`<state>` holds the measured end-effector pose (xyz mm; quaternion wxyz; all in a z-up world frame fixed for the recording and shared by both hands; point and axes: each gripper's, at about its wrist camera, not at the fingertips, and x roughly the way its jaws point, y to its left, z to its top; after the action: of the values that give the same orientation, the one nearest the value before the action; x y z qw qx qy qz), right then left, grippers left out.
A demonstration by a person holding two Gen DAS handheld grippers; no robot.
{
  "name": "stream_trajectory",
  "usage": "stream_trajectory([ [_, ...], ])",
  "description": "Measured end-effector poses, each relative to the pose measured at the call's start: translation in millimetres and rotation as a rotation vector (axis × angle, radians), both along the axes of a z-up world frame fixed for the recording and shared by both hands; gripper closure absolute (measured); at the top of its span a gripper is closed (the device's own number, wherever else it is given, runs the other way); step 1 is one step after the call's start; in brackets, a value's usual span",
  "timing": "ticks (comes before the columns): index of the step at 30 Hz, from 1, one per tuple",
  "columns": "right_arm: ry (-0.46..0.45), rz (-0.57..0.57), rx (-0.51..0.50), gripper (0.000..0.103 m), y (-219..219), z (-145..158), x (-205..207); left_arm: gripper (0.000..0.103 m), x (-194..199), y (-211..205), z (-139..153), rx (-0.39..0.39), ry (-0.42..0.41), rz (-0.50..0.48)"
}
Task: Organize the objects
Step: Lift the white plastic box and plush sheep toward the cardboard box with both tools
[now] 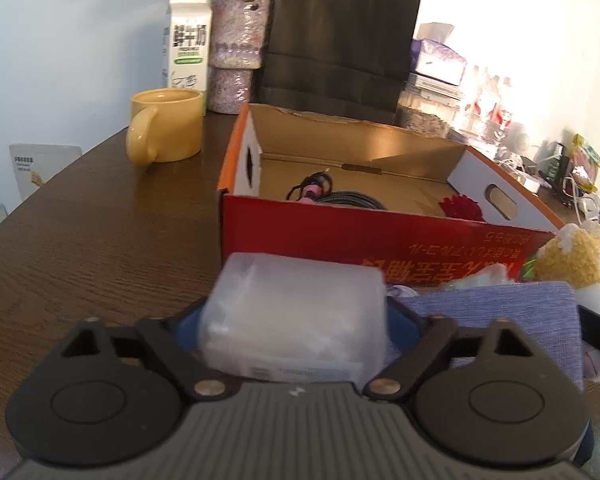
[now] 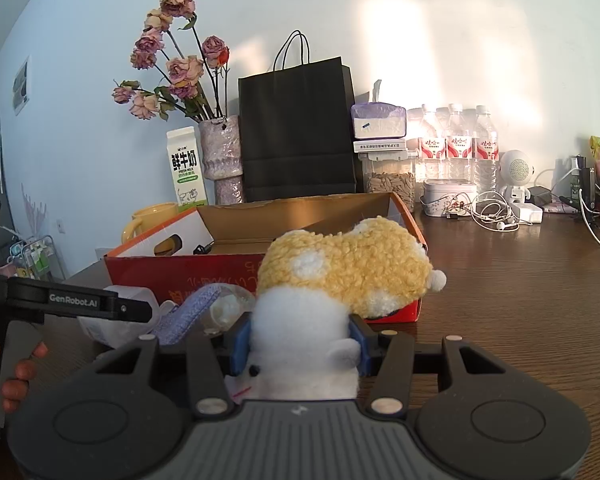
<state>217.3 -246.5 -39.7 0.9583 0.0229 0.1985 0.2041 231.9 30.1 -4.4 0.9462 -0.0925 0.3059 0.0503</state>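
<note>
A translucent white packet (image 1: 292, 312) lies on the dark table just in front of the open red cardboard box (image 1: 340, 236). My left gripper (image 1: 294, 320) has its blue pads against both sides of the packet. A coiled black cable (image 1: 352, 200) and a red flower (image 1: 460, 208) lie inside the box. My right gripper (image 2: 300, 344) is shut on the white body of a yellow-and-white plush toy (image 2: 340, 272), held near the box's front wall (image 2: 180, 276). A purple cloth (image 1: 500, 316) lies between the two grippers. From the right wrist view the left gripper's finger (image 2: 120, 308) shows side-on.
A yellow mug (image 1: 166, 124), milk carton (image 1: 188, 44), vase of dried roses (image 2: 220, 160) and black paper bag (image 2: 296, 132) stand behind the box. Water bottles (image 2: 456, 148), a tin and tangled cables (image 2: 496, 212) crowd the back right. A person's hand (image 2: 20, 364) holds the left gripper.
</note>
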Motion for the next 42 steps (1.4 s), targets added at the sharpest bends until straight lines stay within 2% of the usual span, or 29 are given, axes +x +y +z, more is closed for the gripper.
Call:
stream_trajectory([
  [15, -0.004, -0.01, 0.001, 0.055, -2.6, -0.2, 0.9, 0.019, -20.2, -1.1, 7.0, 0.003, -0.084, 0.003],
  [24, -0.018, -0.018, -0.007, 0.055, -2.7, 1.5, -1.6, 0.019, -46.5, 3.2, 18.7, 0.024, -0.168, 0.02],
  [34, -0.07, -0.036, -0.006, 0.055, -7.6, 15.7, -4.4, 0.019, -64.5, 4.5, 52.4, 0.028, -0.291, 0.005],
  [42, -0.127, -0.01, 0.0, 0.055, -0.6, 43.5, 7.9, 0.019, -48.3, -13.4, 78.3, 0.043, -0.354, -0.035],
])
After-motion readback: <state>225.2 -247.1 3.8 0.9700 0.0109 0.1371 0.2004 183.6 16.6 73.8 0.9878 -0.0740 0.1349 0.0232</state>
